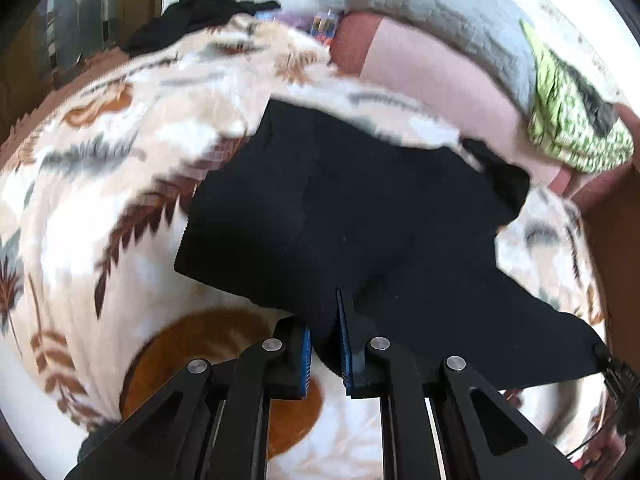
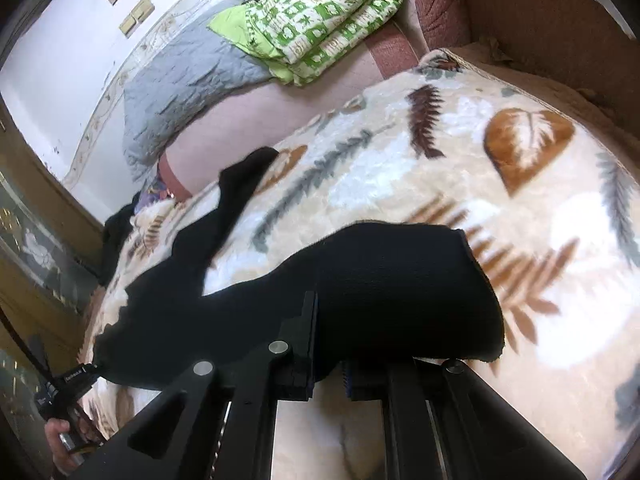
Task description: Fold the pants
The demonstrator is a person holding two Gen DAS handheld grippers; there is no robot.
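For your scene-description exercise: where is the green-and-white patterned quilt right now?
The green-and-white patterned quilt lies bunched at the top of the right wrist view, against the grey quilted cover, beyond the leaf-print fleece blanket.

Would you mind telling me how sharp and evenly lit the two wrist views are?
Left wrist view: motion blur smears the leaf blanket and pants; upper right overexposed. Right wrist view: sharper, leaf print crisp, pants detail lost in black; both bend with fisheye.

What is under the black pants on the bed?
The pants lie on a leaf-print blanket, which shows all round them. Both the left gripper and the right gripper pinch their near edge. What the cloth covers cannot be seen.
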